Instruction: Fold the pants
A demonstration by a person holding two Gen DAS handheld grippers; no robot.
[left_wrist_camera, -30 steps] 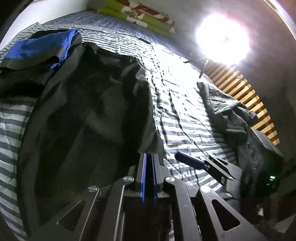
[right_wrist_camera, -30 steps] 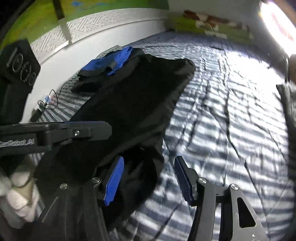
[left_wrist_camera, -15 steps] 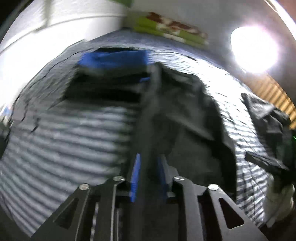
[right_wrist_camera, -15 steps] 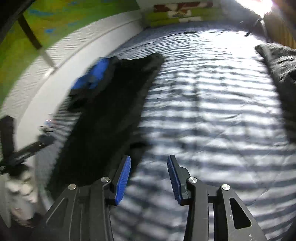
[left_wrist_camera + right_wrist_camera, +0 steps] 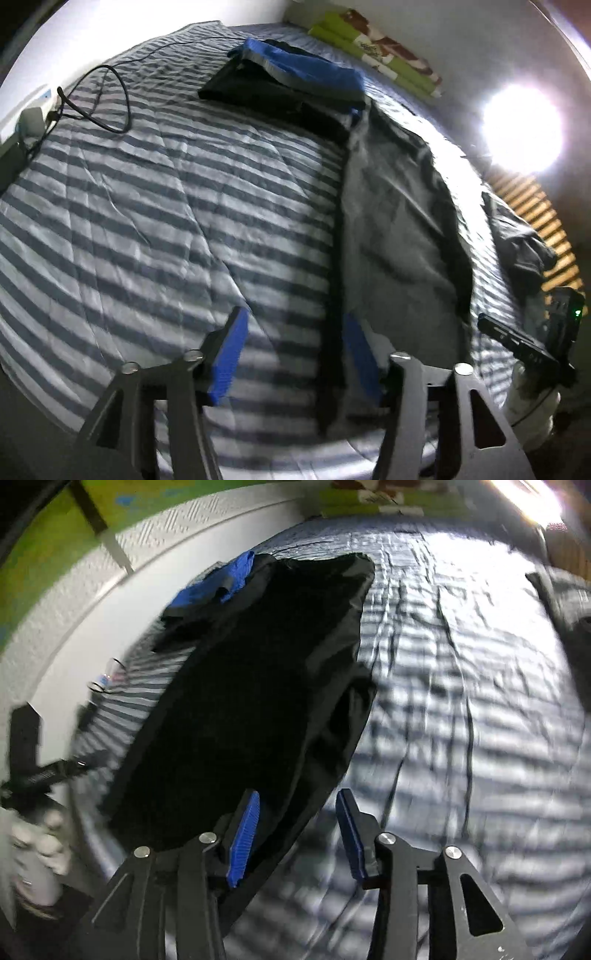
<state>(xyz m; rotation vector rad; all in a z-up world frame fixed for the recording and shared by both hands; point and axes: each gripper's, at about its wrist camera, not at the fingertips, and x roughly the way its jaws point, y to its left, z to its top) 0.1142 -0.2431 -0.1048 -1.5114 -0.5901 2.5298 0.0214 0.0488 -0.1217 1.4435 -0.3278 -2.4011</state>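
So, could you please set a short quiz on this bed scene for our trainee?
1. True or false: the dark pants lie rolled into a ball on the striped bedspread.
2. What lies by the pants' far end: (a) a folded blue-and-black garment, (b) a shoe, (c) a book?
3. Fill in: in the left wrist view, the black cable lies to the ___ of the pants.
Key: 1 false, they lie spread out long; 2 a; 3 left.

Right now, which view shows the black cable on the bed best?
The left wrist view: the black cable loops clearly across the striped bedspread toward the wall. The right wrist view shows only a small blurred bit of it beside the dark pants.
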